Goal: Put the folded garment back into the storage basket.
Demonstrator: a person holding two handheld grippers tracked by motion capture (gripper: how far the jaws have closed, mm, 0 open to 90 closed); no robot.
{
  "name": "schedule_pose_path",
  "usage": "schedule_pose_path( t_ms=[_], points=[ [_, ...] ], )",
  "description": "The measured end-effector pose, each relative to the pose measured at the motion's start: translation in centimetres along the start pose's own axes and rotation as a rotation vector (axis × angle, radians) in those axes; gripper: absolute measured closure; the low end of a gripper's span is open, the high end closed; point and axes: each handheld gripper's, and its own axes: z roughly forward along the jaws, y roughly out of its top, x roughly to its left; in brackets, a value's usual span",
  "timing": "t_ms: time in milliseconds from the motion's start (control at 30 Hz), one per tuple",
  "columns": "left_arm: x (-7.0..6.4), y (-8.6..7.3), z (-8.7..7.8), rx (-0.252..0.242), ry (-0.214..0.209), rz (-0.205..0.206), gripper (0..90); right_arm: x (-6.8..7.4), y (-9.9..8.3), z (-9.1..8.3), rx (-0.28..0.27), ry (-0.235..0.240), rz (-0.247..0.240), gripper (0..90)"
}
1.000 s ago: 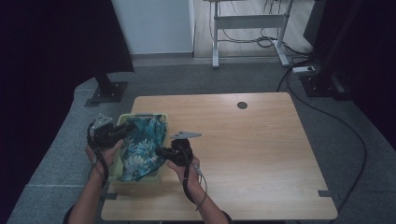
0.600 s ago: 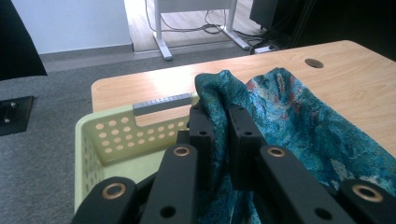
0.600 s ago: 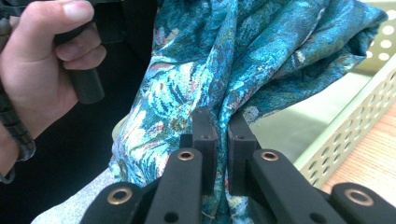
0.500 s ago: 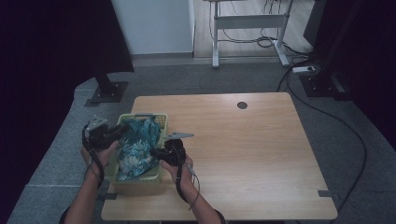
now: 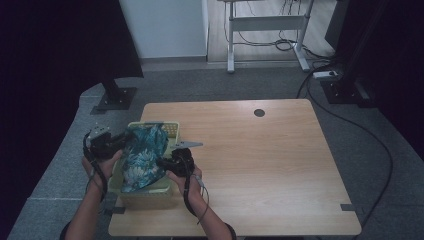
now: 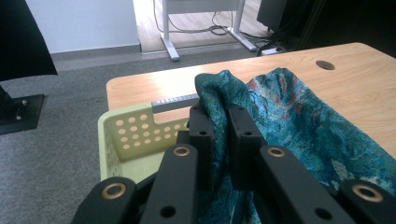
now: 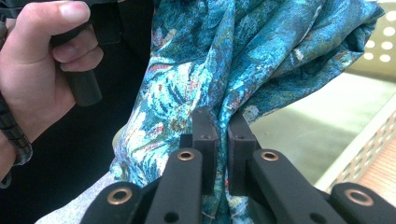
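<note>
Both grippers have hold of the cloth (image 5: 142, 155), a teal fabric with a blue and reddish woven pattern, which hangs over the basket (image 5: 172, 131), a pale green perforated one standing at the near left corner of the table (image 5: 280, 165). The left gripper (image 6: 219, 121) has its jaws pressed nearly together with a fold of the cloth pinched between them, just above the basket's rear wall and its grey handle (image 6: 175, 102). The right gripper (image 7: 219, 126) likewise nips a gathered bunch of cloth between almost closed jaws, and in its view the person's left hand (image 7: 35, 70) shows beyond the fabric. In the high view the cloth drapes across most of the basket's opening, partly inside and partly raised between the two grippers. My judgement is that the work sits midway: the cloth is gripped at two points but neither fully settled in the basket nor lifted clear of it, so either tucking it down or drawing it out remains to be done. No brand, label or readable writing appears on the cloth, the basket or the grippers.
</note>
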Motion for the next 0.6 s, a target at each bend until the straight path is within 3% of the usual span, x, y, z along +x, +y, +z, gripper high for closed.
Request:
schedule_pose_path(
  t_ms=[267,600],
  points=[
    [0.3,0.5,0.8,-0.009,0.001,-0.008,81.9,-0.3,0.6,0.3,-0.015,-0.005,0.003,84.0],
    [1.1,0.0,1.0,0.001,0.009,-0.017,81.9,-0.6,0.5,1.4,-0.006,0.003,0.006,84.0]
  ],
)
